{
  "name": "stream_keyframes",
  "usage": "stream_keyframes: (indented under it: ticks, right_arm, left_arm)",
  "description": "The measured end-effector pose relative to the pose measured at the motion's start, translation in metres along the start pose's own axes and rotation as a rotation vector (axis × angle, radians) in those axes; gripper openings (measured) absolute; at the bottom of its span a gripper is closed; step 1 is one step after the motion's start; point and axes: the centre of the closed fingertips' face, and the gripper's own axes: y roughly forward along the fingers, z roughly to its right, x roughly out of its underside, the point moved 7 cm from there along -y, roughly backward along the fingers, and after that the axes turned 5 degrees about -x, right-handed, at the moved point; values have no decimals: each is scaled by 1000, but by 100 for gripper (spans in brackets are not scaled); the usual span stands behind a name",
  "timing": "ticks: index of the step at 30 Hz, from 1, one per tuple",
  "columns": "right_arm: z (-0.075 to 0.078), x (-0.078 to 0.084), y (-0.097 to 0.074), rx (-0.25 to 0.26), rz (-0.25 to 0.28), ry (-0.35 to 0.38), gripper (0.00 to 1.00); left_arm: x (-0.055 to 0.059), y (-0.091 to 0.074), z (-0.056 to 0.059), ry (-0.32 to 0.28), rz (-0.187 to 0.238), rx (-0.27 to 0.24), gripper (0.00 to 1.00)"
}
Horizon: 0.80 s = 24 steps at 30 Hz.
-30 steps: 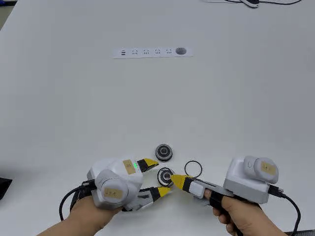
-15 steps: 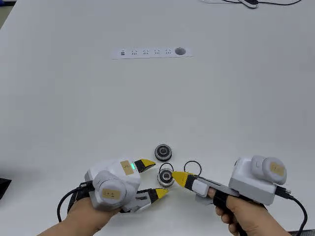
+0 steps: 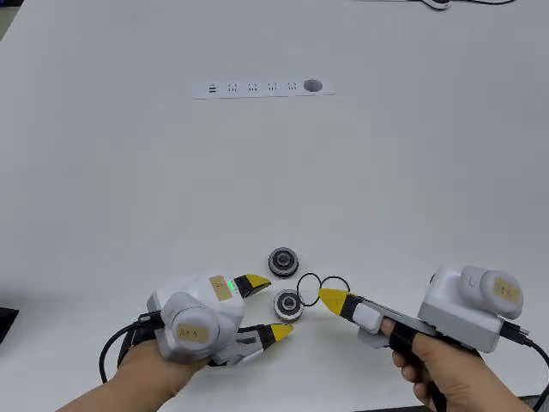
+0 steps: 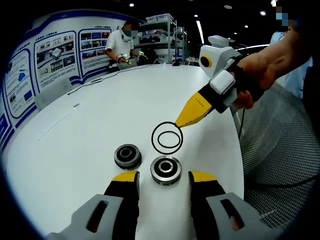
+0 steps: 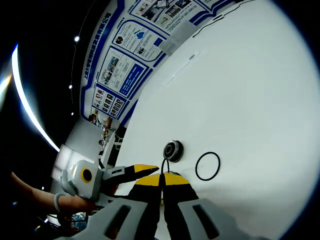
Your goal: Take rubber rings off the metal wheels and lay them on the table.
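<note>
- One white worktop [image 3: 129, 189] carries all the parts, which sit at its near edge between the two claws.
- Left claw [image 3: 269, 305] is spread wide, with one yellow tip on each side of the near wheel. It brackets the wheel and does not appear to clamp it.
- Right claw [image 3: 327, 297] is pinched shut on a thin ring. In the right gripper view its two tips meet with the black band rising from between them.
- Near wheel [image 3: 288, 305] lies flat on the worktop. Its rim looks like bare bright metal, so I judge its ring is already off.
- Far wheel [image 3: 283, 262] lies flat just beyond the near one and apart from both claws. Its rim looks darker, so it probably wears a ring, though I cannot be sure.
- Held ring [image 3: 298, 284] hangs at the right claw's tip, just beside the near wheel. I cannot tell whether it touches the worktop.
- Loose ring [image 5: 196, 167] lies flat on the worktop, right beside the held one.
- Step in hand, as I read it, is laying the held ring down.
- Next move calls for lowering the ring flat near the loose one and clear of both wheels, then parting the right claw.
- After that, the left claw would need to close on the far wheel to steady it while the right tip hooks under its ring.
</note>
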Motion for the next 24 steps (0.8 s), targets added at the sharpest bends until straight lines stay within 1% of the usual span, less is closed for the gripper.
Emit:
stream_keyframes:
  ticks: [11,18,24]
  right_arm:
    - [18,-5,-7,55,24,10,2]
    - [29,-7,-8,84,42,30,2]
    - [37,-7,-8,110,38,31,2]
  left_arm:
    - [2,0,0,-6,-2,1,40]
    - [2,0,1,-7,-4,3,39]
    - [3,0,0,-10,-5,3,39]
